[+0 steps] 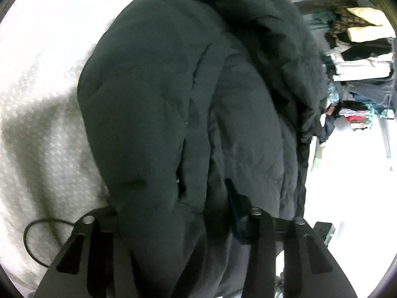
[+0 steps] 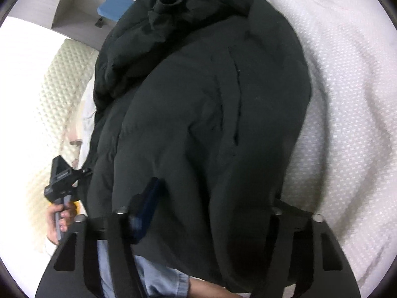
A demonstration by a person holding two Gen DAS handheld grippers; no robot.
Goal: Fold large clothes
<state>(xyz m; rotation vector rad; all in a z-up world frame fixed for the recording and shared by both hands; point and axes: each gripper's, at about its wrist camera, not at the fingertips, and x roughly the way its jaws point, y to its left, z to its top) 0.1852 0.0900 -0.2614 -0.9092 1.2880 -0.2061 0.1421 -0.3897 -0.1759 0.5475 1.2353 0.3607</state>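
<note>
A bulky dark puffer jacket fills most of both views, bunched in thick folds over a white textured bedspread, its hood or collar end rumpled at the far side. The left gripper has its jaws set wide apart with a heavy fold of the jacket bulging between them; the padding buries the fingertips, so I cannot tell whether they actually pinch the cloth. The right gripper looks much the same: jaws spread, jacket swelling over and between them, the tips lost under fabric. In the right wrist view the person's left hand grips a handle at the jacket's edge, with a cream quilted headboard behind, half washed out by glare. In the left wrist view a blurred rack of stacked clothes stands off to the side, and a thin black cable loops on the bedspread.
</note>
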